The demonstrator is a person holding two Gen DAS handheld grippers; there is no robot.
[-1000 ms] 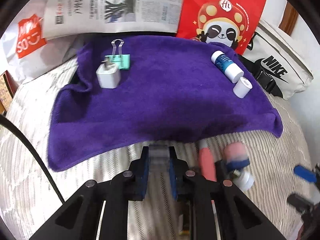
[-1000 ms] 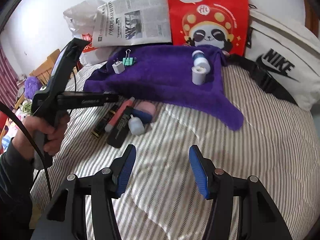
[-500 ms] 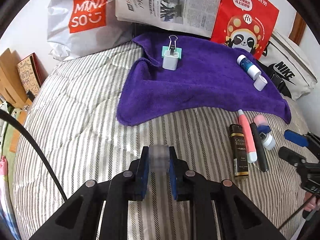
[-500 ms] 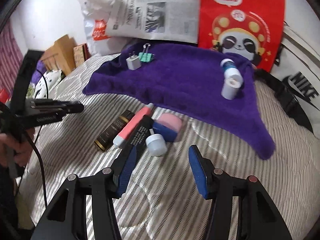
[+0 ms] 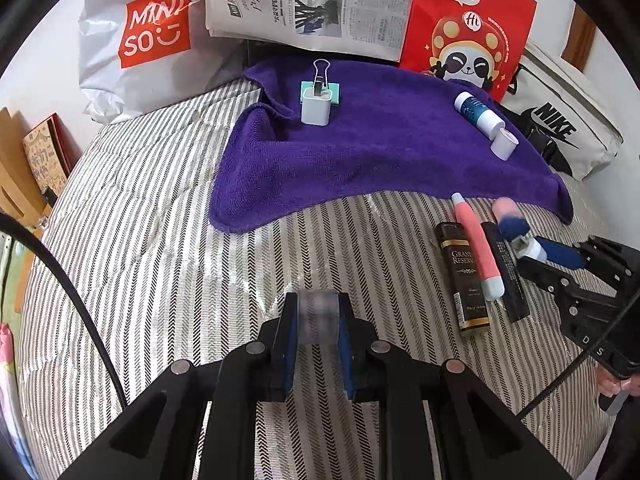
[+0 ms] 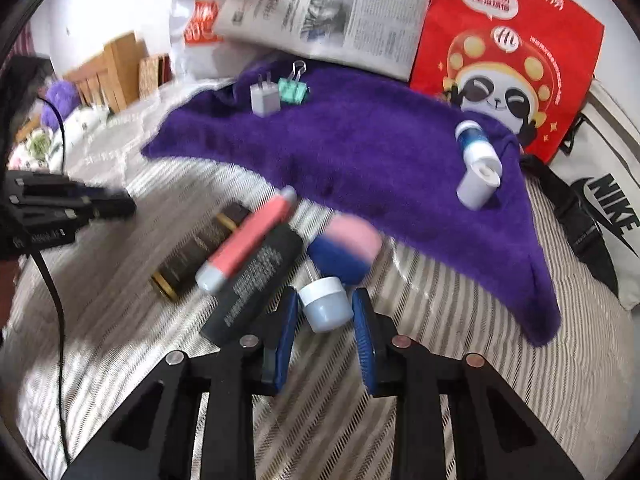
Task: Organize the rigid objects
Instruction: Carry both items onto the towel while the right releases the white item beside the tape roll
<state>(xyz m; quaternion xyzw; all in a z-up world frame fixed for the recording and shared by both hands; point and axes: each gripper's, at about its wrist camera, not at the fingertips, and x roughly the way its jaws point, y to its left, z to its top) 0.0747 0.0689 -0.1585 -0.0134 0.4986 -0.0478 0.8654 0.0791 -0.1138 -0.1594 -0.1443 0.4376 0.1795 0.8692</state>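
On my striped bed (image 5: 160,240), near the front edge of the purple fuzzy towel (image 6: 360,152), my right gripper (image 6: 325,320) is closing around the small white bottle cap (image 6: 326,304), straight ahead between its blue pads. My left gripper (image 5: 318,340) squeezes a clear little roll (image 5: 318,316).

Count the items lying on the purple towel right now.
4: a white charger and teal binder clip at its far left, a blue-and-white tube and its white cap at far right. None looks hidden.
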